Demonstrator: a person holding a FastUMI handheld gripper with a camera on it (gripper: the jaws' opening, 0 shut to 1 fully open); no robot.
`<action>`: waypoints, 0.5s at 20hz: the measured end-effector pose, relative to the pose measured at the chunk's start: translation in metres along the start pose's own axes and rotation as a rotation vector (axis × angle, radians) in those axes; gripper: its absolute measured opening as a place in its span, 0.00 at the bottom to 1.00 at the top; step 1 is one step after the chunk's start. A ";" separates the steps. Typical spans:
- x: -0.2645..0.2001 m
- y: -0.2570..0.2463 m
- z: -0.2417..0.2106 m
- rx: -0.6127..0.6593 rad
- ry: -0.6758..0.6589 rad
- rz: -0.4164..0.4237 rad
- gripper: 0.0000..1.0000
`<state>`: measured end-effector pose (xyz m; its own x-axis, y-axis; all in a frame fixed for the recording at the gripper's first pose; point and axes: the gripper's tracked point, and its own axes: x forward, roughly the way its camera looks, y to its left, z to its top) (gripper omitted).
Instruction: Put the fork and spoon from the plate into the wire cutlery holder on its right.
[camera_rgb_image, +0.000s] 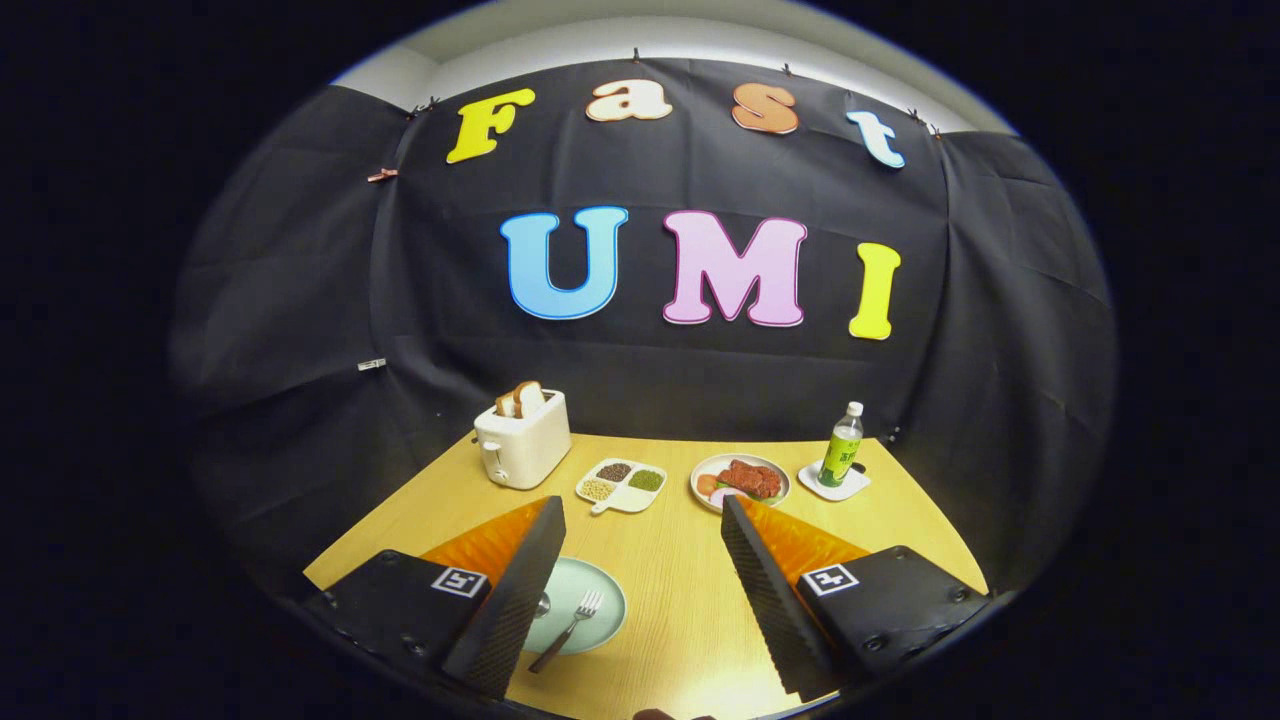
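- Tongs (640, 560) hanging spread wide above the table (680, 620), pinching nothing.
- Fork (568, 630) lying on the plate (600, 590) at seven o'clock, beside the left finger; spoon (541, 604) peeking out behind it.
- Nothing moved yet, seemingly; both pieces waiting.

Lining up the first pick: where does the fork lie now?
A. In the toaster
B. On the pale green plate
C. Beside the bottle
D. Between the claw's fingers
B: the fork rests on the pale green plate, beside the left finger of the open claw.
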<state>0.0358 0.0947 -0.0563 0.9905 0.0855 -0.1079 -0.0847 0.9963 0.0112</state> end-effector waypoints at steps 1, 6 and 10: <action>0.004 0.003 -0.007 -0.004 0.027 0.005 0.98; 0.026 0.030 -0.052 -0.003 0.220 0.063 0.98; 0.045 0.056 -0.098 -0.110 0.402 0.131 0.99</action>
<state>0.0653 0.1542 -0.1576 0.8516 0.1832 -0.4911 -0.2392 0.9695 -0.0530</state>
